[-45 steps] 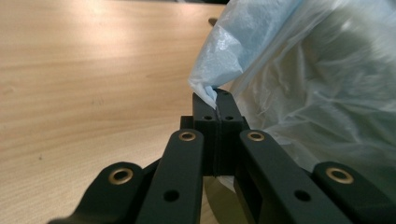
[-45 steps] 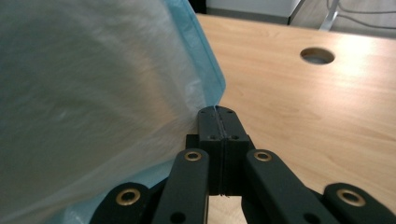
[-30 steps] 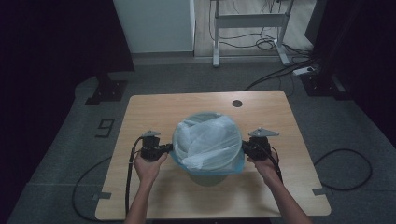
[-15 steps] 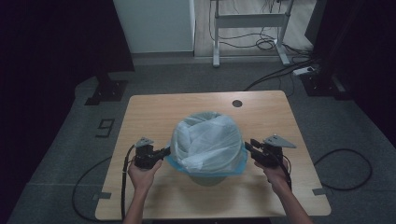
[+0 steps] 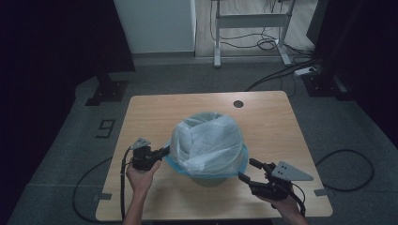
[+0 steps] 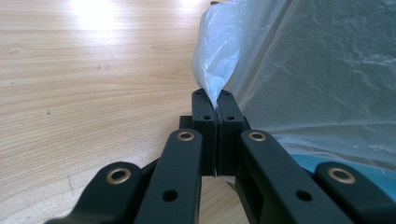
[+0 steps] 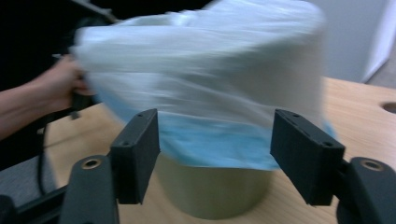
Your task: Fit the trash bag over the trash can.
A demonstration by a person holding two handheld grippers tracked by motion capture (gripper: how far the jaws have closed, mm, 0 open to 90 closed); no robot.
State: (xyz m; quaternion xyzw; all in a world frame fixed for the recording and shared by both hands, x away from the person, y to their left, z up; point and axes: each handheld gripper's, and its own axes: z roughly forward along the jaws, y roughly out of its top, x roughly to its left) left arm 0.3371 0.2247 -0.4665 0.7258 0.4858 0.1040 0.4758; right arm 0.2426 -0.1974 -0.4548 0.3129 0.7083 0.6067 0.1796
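Observation:
A round greenish bin [image 5: 213, 178] [image 7: 215, 191] stands on the wooden table [image 5: 187, 108], lined with a translucent pale-blue plastic bag [image 5: 209, 143] [image 7: 201, 79] that drapes over its rim. My left gripper [image 5: 165, 151] [image 6: 216, 108] is shut on a pinched fold of the bag [image 6: 212, 81] at the bin's left side. My right gripper [image 5: 248, 169] [image 7: 215, 154] sits off the bin's front right, a little away from the bag. Its jaws have just been opening and now stand wide apart with nothing pressed between the pads.
A round cable hole [image 5: 238, 103] sits in the table's far edge. Cables trail from both grippers over the near edge. A white desk frame [image 5: 248, 21] and floor cables lie beyond the table. The far half of the table is bare wood.
My right gripper has let go of the bag, opened its jaws and pulled back toward the table's near right corner. The left gripper keeps its hold and has barely moved.

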